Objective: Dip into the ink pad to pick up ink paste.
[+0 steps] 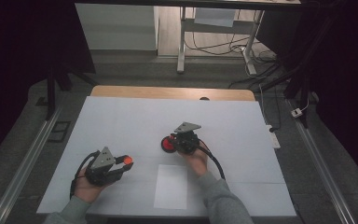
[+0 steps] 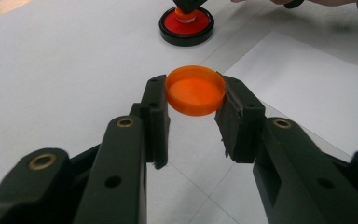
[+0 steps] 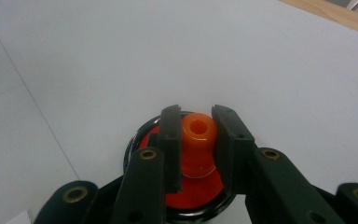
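Between the left gripper's pads sits an orange cap, clamped above the worktop. Well ahead of it, the right gripper grasps an orange nozzle on a red-and-black disc.

No readable text, label or number appears anywhere.

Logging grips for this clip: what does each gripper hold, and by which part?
Left gripper: orange cap, gripped across its rim. Right gripper: orange knob on the red disc, by its sides.
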### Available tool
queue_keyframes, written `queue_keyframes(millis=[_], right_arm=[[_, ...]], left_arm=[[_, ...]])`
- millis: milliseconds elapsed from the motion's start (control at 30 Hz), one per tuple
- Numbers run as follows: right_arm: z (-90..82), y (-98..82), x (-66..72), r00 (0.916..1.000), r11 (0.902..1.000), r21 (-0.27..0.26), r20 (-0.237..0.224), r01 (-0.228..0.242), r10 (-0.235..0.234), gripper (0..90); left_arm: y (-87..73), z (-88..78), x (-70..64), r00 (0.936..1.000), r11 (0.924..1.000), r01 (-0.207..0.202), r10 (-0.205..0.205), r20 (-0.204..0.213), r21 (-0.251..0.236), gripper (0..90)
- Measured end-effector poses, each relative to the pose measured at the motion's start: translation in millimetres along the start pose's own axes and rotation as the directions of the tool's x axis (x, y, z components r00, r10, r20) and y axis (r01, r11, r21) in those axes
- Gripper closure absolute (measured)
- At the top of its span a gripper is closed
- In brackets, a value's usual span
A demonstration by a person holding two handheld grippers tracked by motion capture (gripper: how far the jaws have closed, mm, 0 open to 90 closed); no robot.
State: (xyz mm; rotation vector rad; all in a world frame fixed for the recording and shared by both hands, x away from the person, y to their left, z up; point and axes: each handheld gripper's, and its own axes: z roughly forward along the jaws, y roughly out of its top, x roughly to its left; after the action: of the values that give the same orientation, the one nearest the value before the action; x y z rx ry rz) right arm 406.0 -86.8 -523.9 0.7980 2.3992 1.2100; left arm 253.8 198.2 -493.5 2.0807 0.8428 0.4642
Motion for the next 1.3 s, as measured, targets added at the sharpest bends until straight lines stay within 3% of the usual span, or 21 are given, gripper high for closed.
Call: queue_keyframes(millis=[167, 233, 300, 333, 700, 1300], right_arm=[[-1.2, 2.7, -3.4, 0.9997, 0.9997, 0.011, -0.015, -0.022, 0.022, 72.4], [-5.9, 2.6, -5.2, 0.998, 0.9967, -0.062, -0.037, -0.053, 0.051, 72.4], [-17.6, 6.2, -11.8, 0.9916, 0.983, -0.136, -0.055, -0.123, 0.117, 72.6], [-20.8, 7.5, -13.6, 0.99, 0.9795, -0.149, -0.058, -0.136, 0.129, 72.6], [-30.8, 6.2, -14.9, 0.9905, 0.9855, -0.121, -0.084, -0.118, 0.108, 72.7], [-41.7, 7.1, -12.1, 0.9894, 0.9849, -0.132, -0.108, -0.111, 0.097, 72.6]], left_arm=[[-0.2, 0.0, 1.8, 1.0, 1.0, 0.003, -0.003, -0.001, 0.002, 64.7], [-0.5, -0.6, 2.4, 1.0, 1.0, 0.003, -0.003, -0.002, -0.002, 64.7], [-0.6, -1.1, 3.0, 1.0, 1.0, 0.007, -0.007, -0.004, -0.004, 64.7], [-0.6, -1.2, 3.2, 1.0, 1.0, 0.007, -0.007, -0.004, -0.004, 64.7], [0.1, -1.2, 2.1, 1.0, 1.0, 0.002, -0.002, -0.004, -0.004, 64.7], [0.1, -0.7, 2.3, 1.0, 1.0, 0.0, 0.0, -0.003, 0.001, 64.7]])
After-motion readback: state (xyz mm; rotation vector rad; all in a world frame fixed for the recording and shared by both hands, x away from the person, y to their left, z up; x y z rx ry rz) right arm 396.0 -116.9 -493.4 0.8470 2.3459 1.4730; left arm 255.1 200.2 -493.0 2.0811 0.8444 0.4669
